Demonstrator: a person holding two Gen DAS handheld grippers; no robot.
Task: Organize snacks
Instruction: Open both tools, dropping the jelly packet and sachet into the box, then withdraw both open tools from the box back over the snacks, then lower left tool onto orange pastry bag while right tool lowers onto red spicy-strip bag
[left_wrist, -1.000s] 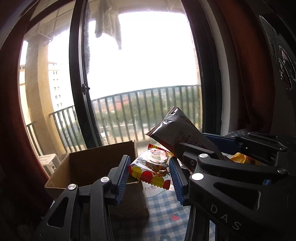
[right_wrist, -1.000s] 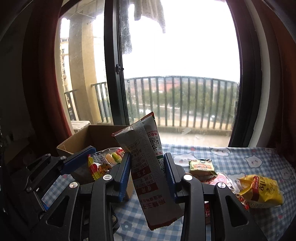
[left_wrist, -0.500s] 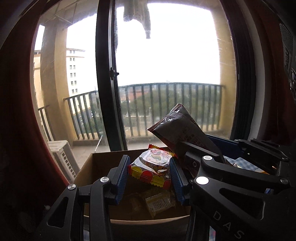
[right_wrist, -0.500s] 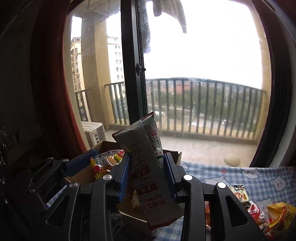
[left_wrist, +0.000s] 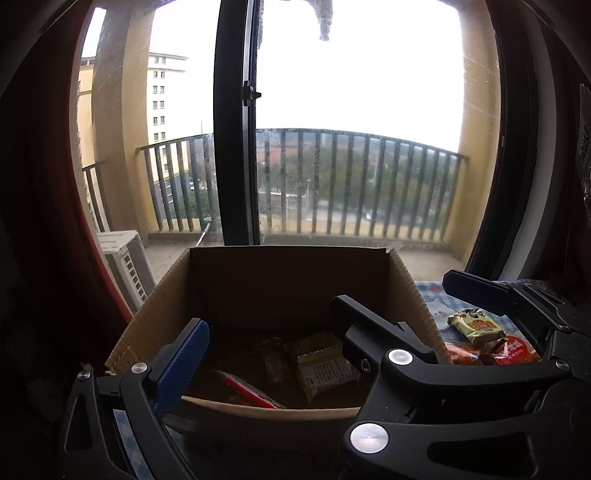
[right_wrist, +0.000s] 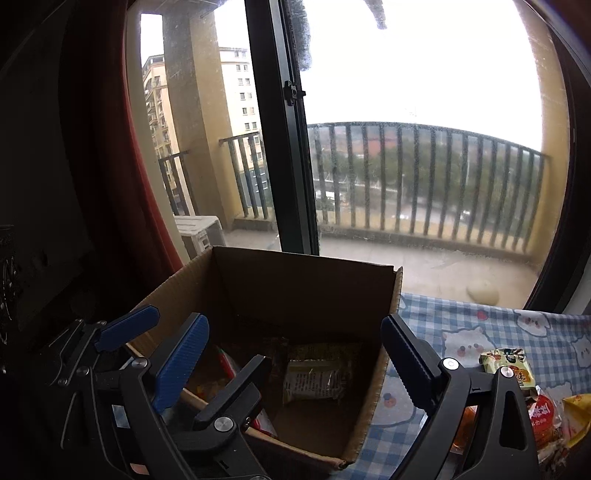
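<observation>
So both my grippers are hanging over the cardboard box (left_wrist: 288, 280) right now, fingers spread wide and nothing pinched in either one. My left gripper (left_wrist: 269, 343) sits over the near edge of the box, and my right gripper (right_wrist: 295, 350) straddles the box's right side, one finger inside the walls and the other out over the checked tablecloth (right_wrist: 480, 332).

Down in the box I can see a pale yellow-green snack packet (right_wrist: 314, 376) lying flat, a darker wrapper next to it, and something red and thin toward the left wall. It's dim in there, so I can't read much more.

What's left to sort is all off to my right on the surface: a small yellow-green cookie pack (left_wrist: 476, 326) and a red-orange packet (left_wrist: 513, 349) just behind it, touching or nearly so. In the right wrist view they're low right, past my right finger.

So my guess is the right gripper is the nearer one for the next grab. The cookie pack's long axis looks to run roughly left-right across my view, so I'd pinch it across its short side.
</observation>
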